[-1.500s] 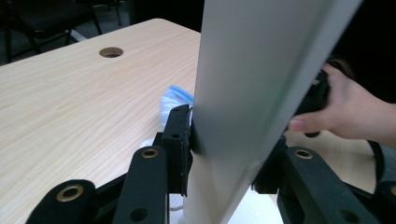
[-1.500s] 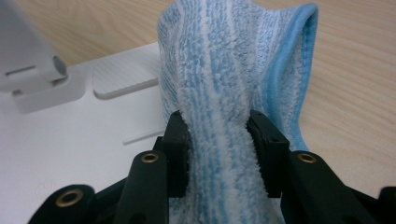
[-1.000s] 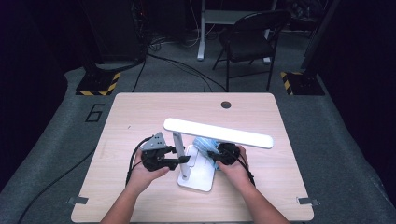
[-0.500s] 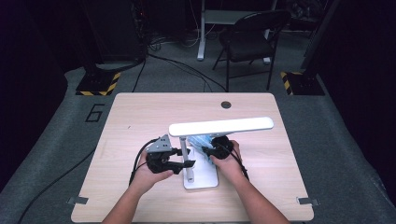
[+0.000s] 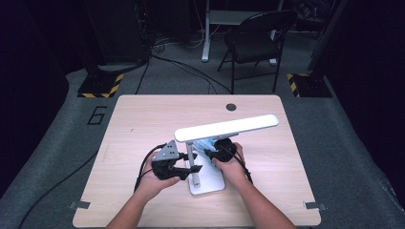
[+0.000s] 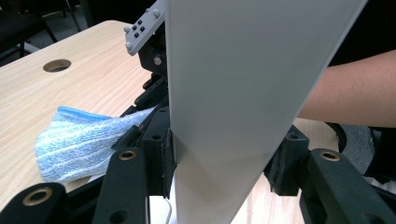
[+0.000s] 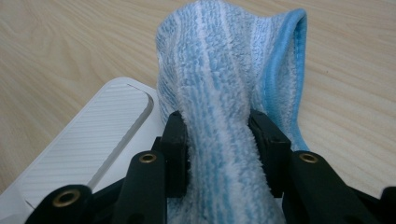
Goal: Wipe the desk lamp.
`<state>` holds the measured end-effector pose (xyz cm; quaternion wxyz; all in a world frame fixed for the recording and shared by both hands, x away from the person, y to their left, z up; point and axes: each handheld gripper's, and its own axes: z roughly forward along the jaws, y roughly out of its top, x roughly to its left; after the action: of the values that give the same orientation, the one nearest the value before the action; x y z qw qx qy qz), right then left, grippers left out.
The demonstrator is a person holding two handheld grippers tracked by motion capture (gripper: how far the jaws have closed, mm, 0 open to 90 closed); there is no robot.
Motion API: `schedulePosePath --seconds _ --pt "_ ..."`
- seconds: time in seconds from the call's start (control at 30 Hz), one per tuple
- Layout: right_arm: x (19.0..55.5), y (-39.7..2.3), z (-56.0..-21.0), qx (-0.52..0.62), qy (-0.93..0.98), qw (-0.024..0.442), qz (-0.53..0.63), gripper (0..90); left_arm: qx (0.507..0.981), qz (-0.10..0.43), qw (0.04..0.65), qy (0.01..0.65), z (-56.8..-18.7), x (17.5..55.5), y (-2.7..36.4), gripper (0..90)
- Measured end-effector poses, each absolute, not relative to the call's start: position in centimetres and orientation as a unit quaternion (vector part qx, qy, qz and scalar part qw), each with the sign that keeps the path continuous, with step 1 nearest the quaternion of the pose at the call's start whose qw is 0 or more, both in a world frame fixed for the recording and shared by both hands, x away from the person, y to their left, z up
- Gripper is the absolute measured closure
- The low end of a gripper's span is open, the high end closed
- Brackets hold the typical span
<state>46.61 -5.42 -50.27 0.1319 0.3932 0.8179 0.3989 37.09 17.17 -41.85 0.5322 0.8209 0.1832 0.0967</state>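
Lamp arm: the flat white upright of the desk lamp [image 6: 219,112] stands between the jaws of the left gripper [image 6: 224,163]; its near pad lies against the arm's edge, the far pad sits just beside the other face, and whether that one presses I cannot tell. The jaws have just been closing a little around it.
Left gripper, from above: it [image 5: 184,168] points across at the lamp's stem, low down, just above the base.
Cloth: the blue-and-white striped cloth [image 7: 224,93] is bunched between the pads of the right gripper [image 7: 218,154], which pinch it from both sides.
Cloth, place: it rises straight ahead of the right gripper's jaws and drapes forward onto the table [image 7: 56,42]; seen from the left gripper, the cloth [image 6: 79,140] lies beyond its left jaw, on the wood.
Right gripper, from above: it [image 5: 210,151] sits just beside the lamp stem, under the lamp head [image 5: 227,127], facing the left gripper.
Lamp base: the white ribbed base [image 7: 88,140] lies to the left of the right gripper's jaws, touching the cloth's lower edge.
Cloth, looks: fluffy terry, pale blue and white stripes, with a solid blue hem along one side.
Lamp, looks: smooth matt white, a long flat head, tilted, over a flat rectangular foot.
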Motion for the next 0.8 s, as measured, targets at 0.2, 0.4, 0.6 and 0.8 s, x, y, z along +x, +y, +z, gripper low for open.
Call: schedulePosePath --seconds 0.2,0.4,0.6,0.8 --pt "46.7 -5.6 -50.1 0.398 0.815 0.141 0.396 62.9 0.820 0.117 0.525 0.196 -41.8 36.9 17.3 52.4" --pt "46.9 -6.1 -49.9 0.414 0.812 0.163 0.379 62.9 0.818 0.129 0.521 0.208 -41.7 36.9 17.3 52.6" --pt "47.2 -7.0 -49.8 0.439 0.803 0.169 0.368 62.5 0.812 0.142 0.520 0.223 -41.8 37.3 17.8 52.6" --pt "47.6 -7.0 -50.0 0.457 0.793 0.177 0.361 62.3 0.811 0.141 0.520 0.228 -41.8 37.3 17.7 52.4"
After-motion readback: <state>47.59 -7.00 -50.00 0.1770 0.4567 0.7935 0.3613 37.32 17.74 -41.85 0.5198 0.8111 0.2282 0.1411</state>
